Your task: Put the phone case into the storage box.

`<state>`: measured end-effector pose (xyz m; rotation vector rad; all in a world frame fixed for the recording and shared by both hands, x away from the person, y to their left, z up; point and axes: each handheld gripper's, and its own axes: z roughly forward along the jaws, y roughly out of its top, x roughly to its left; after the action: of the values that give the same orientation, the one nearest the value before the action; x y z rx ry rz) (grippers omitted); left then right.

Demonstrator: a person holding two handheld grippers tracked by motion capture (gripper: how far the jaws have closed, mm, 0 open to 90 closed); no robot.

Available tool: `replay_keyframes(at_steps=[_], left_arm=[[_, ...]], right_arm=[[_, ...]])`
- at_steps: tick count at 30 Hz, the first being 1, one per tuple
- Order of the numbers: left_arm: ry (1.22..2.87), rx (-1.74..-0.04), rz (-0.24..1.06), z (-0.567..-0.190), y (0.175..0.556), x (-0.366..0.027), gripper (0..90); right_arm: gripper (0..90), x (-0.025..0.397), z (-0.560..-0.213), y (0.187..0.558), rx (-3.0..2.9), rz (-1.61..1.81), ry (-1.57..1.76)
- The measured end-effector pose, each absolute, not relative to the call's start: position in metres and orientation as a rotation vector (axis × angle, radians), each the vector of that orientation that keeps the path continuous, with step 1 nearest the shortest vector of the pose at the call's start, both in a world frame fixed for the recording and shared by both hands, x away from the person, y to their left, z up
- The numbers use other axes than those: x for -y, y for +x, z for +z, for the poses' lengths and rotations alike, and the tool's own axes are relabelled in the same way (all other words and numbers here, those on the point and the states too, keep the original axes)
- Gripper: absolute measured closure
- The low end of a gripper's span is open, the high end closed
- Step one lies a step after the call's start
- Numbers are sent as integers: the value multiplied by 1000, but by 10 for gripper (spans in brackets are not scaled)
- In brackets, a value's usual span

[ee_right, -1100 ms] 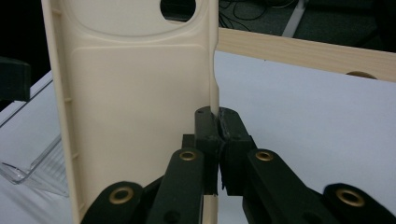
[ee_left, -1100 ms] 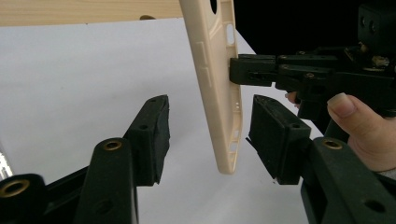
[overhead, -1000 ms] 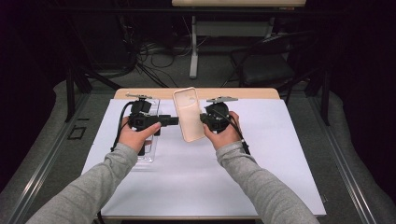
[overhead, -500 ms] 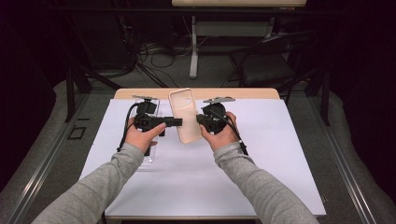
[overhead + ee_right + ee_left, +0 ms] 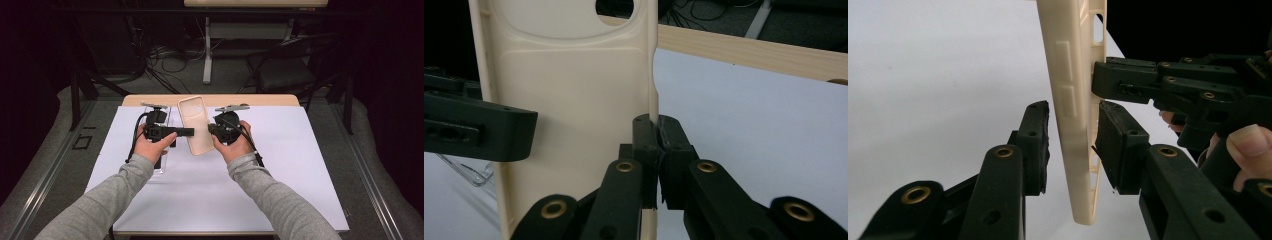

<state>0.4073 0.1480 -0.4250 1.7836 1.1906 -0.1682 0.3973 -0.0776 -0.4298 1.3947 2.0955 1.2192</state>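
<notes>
While the right gripper (image 5: 657,145) pinches the cream phone case (image 5: 196,125) by its edge above the white mat (image 5: 300,165), left gripper (image 5: 1070,145) straddles the opposite rim with jaws apart; next move looks like closing them.

We see a wooden tabletop (image 5: 150,100) under a white sheet (image 5: 300,165), ringed by grey floor (image 5: 55,145). Beyond it the room is dark: a tangle of cables (image 5: 165,60), a black chair (image 5: 285,70) and a pale table leg (image 5: 206,50).
</notes>
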Motion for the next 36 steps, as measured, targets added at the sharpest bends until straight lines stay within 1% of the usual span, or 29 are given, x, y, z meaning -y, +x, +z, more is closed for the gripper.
replay_keyframes(at_steps=[9, 15, 16, 36], left_arm=[[1763, -1218, -194, -425, 406, -149, 725], [1755, -1240, -211, -426, 407, -150, 748], [1752, -1243, -223, -426, 407, -151, 764], [1732, -1282, -264, -427, 408, -154, 790]], right_arm=[[880, 77, -431, 397, -2105, 1216, 1392], [880, 76, -431, 397, -2106, 1214, 1395], [879, 76, -431, 397, -2106, 1214, 1394], [880, 75, -432, 396, -2111, 1211, 1387]])
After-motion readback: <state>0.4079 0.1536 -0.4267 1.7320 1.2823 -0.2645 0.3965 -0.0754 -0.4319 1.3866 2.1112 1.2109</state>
